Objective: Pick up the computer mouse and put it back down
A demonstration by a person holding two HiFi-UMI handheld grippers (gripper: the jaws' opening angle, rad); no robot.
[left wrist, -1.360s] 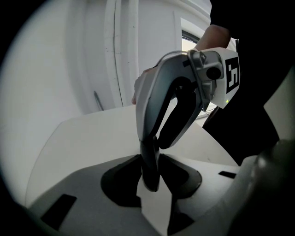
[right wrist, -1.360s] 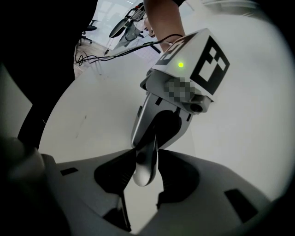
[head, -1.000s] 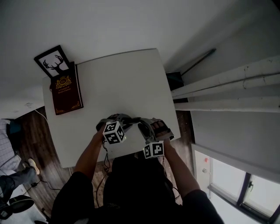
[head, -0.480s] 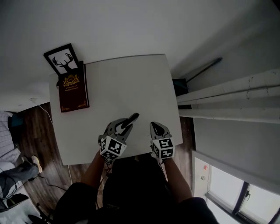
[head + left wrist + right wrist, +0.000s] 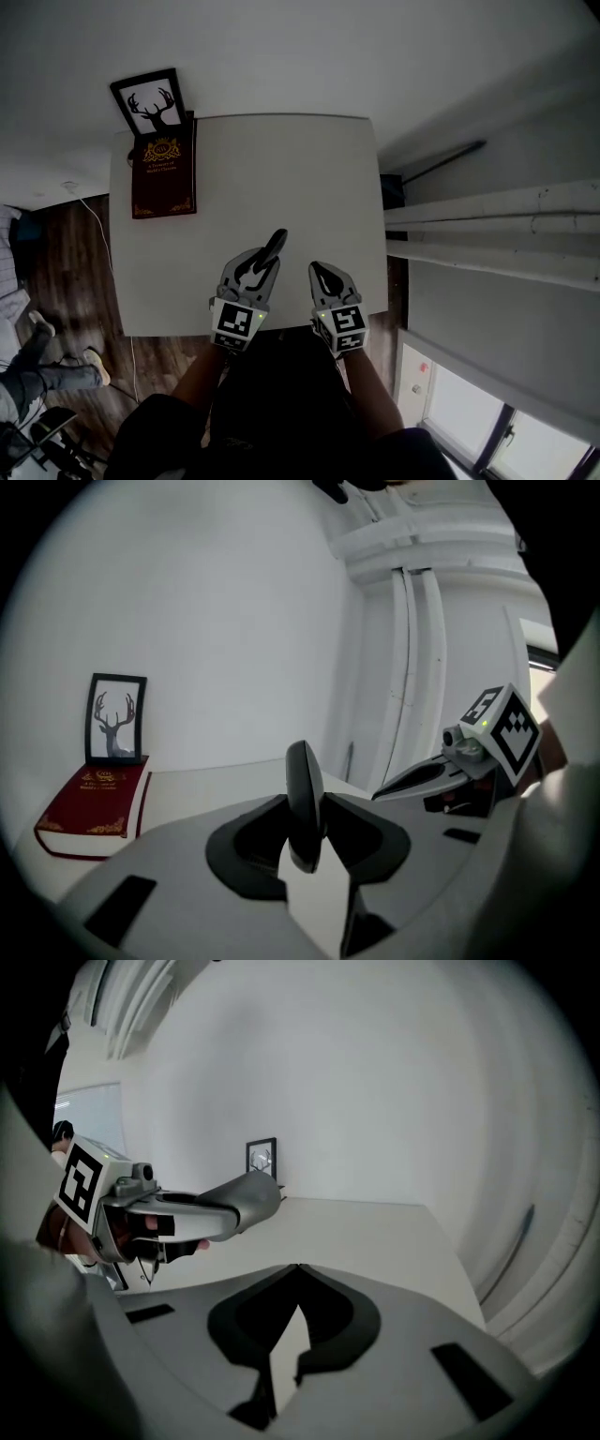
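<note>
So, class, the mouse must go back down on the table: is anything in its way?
Nothing visible. The mouse is clamped on edge in the left tool above bare table. The right tool is shut and empty beside it, and the book and framed picture sit at the far corner.

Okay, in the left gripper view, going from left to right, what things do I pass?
red book → computer mouse → right gripper. The framed deer picture sits directly above the book in this view, so it has no clear place in the order.
</note>
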